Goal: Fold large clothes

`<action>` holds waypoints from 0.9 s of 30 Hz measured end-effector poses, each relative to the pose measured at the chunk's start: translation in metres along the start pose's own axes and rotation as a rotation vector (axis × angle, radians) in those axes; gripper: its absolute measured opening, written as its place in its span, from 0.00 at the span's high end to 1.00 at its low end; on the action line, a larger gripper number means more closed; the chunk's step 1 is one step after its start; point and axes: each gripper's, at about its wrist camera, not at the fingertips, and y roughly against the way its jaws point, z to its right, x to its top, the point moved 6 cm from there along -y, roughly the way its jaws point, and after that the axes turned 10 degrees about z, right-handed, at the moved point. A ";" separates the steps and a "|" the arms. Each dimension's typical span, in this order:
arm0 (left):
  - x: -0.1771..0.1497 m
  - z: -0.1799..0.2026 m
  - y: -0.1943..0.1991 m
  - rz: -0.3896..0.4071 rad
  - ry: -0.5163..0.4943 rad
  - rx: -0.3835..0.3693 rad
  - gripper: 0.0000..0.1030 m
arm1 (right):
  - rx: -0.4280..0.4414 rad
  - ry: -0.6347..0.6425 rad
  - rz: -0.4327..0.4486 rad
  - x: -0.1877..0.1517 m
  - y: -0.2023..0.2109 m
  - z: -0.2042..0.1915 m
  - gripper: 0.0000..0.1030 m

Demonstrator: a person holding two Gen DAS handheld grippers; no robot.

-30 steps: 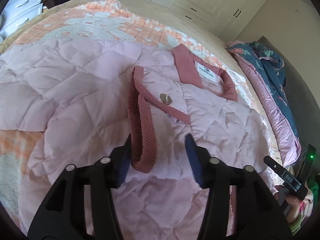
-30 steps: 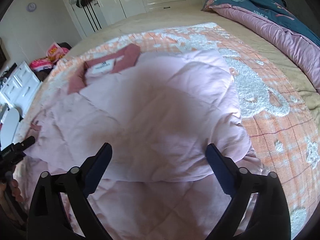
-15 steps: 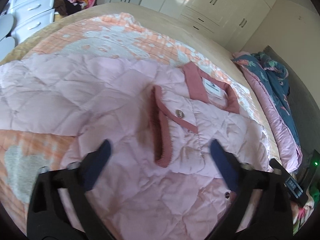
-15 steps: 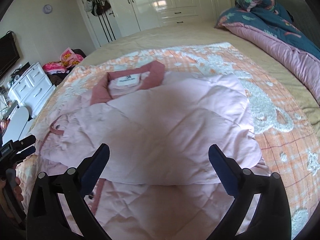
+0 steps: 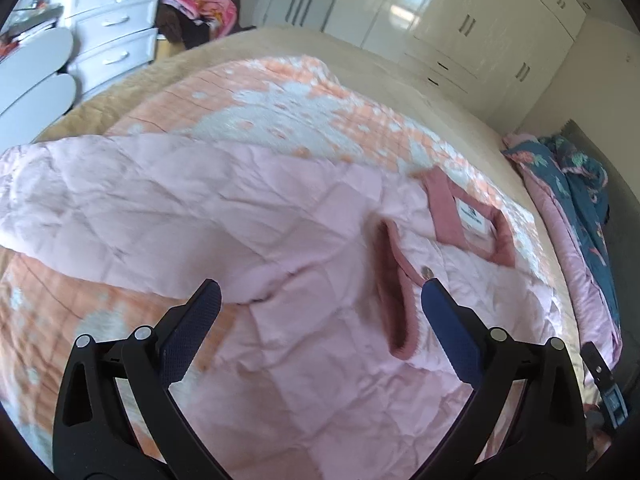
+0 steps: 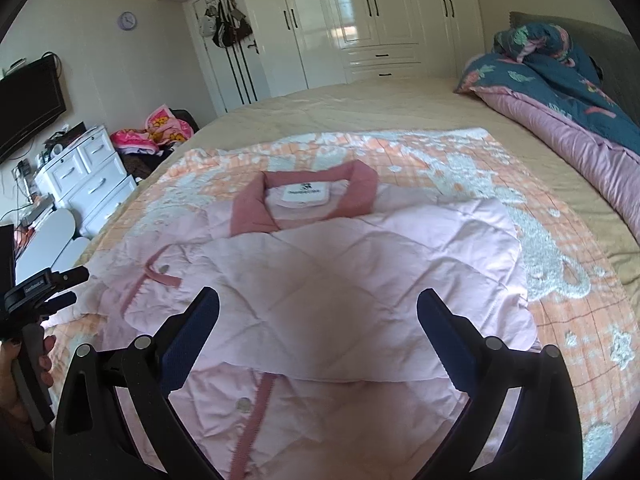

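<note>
In the left wrist view, the left hand-held gripper (image 5: 320, 312) is held wide apart with nothing gripped; the pink jacket (image 5: 304, 240) is spread on the bed (image 5: 360, 60) just beyond it. In the right wrist view, the right hand-held gripper (image 6: 318, 320) is likewise seen spread wide and empty, the jacket's folded part (image 6: 360, 280) lying ahead between its fingers.

A teal floral duvet (image 6: 560, 76) lies heaped by the headboard, white wardrobes (image 6: 360, 20) behind, a white dresser (image 6: 84, 176) left.
</note>
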 end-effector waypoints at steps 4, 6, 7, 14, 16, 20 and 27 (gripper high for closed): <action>0.010 -0.019 0.004 0.017 0.036 0.036 0.09 | 0.033 0.028 -0.007 0.007 0.001 -0.028 0.04; 0.017 -0.030 0.009 0.040 0.051 0.055 0.09 | 0.048 0.027 -0.002 0.011 0.001 -0.041 0.04; 0.020 -0.034 0.010 0.047 0.055 0.063 0.09 | 0.062 0.020 0.001 0.014 0.000 -0.050 0.04; 0.036 -0.066 0.015 0.074 0.090 0.121 0.09 | 0.138 0.055 -0.002 0.025 -0.012 -0.111 0.04; 0.039 -0.073 0.019 0.084 0.097 0.130 0.09 | 0.155 0.064 -0.002 0.027 -0.015 -0.127 0.04; 0.047 -0.086 0.027 0.109 0.110 0.149 0.09 | 0.186 0.071 -0.015 0.028 -0.023 -0.152 0.04; 0.060 -0.124 0.042 0.155 0.166 0.233 0.09 | 0.232 0.123 -0.037 0.025 -0.033 -0.195 0.04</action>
